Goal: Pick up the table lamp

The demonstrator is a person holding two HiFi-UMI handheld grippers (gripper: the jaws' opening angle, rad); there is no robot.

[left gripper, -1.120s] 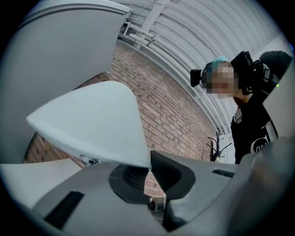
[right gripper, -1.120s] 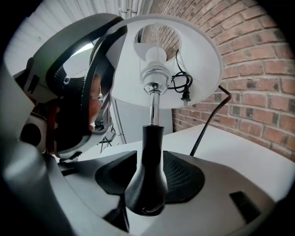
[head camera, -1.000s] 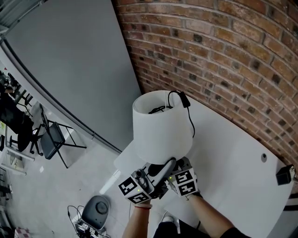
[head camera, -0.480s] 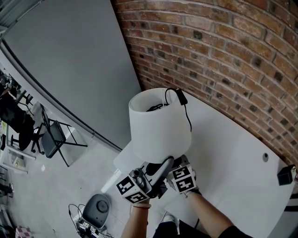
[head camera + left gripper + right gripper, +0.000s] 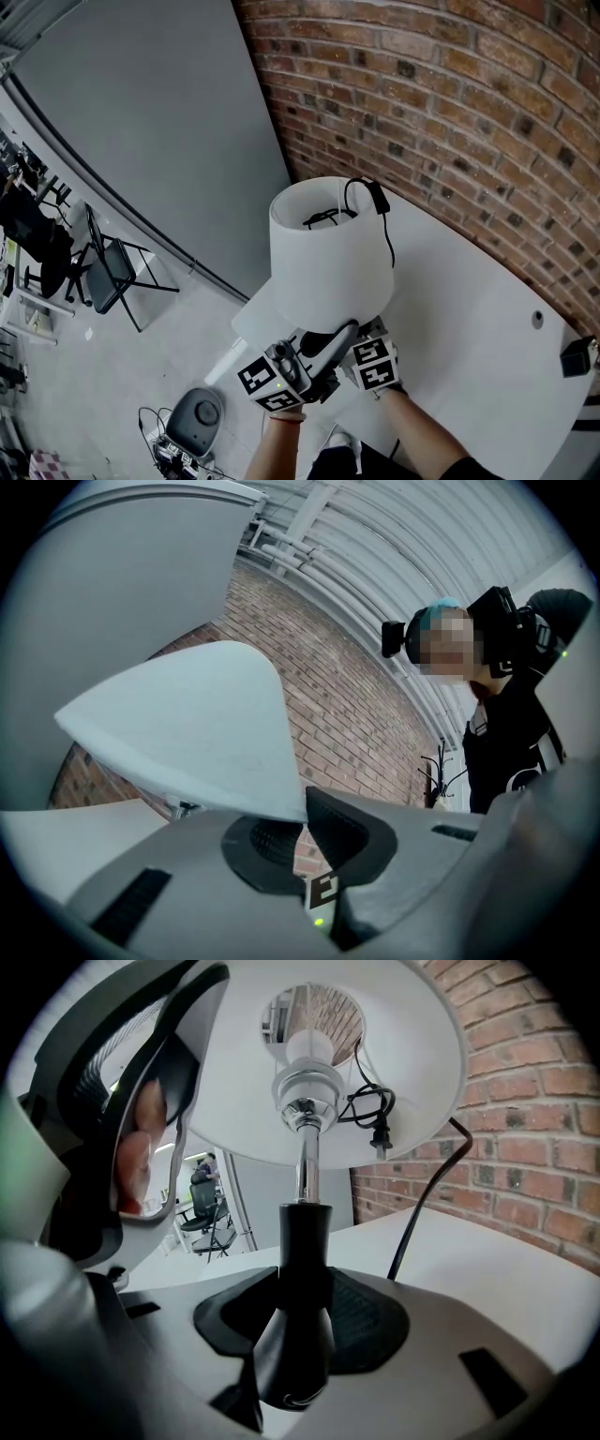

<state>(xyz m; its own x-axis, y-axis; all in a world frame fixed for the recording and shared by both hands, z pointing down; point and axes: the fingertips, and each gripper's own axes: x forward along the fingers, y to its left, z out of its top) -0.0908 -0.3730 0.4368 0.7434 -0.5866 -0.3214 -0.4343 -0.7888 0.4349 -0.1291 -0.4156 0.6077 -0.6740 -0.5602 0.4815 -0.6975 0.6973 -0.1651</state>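
Gripping black flared stem point(image 5: 302, 1241) of white-shaded table lamp point(image 5: 328, 253) with right gripper point(image 5: 300, 1309), jaws pressed on it. Pinching lower rim of white drum shade point(image 5: 187, 733) with left gripper point(image 5: 298, 829), jaws nearly together. Holding lamp over near-left corner of white table point(image 5: 469, 319). Best to bear weight at stem, only steady shade, hold upright, mind black cord with plug point(image 5: 376, 199) draped over shade top. Cannot see base under shade; cannot tell whether clear of tabletop.

Left gripper point(image 5: 300, 832), bottom centre: grey jaws with black pads, nearly together. Lower rim of the white table lamp point(image 5: 187, 733) shade comes down between the pads, touching them. Brick wall point(image 5: 342, 691) behind, centre frame. Person point(image 5: 514, 728) in black, upper right. White table point(image 5: 61, 829), lower left.
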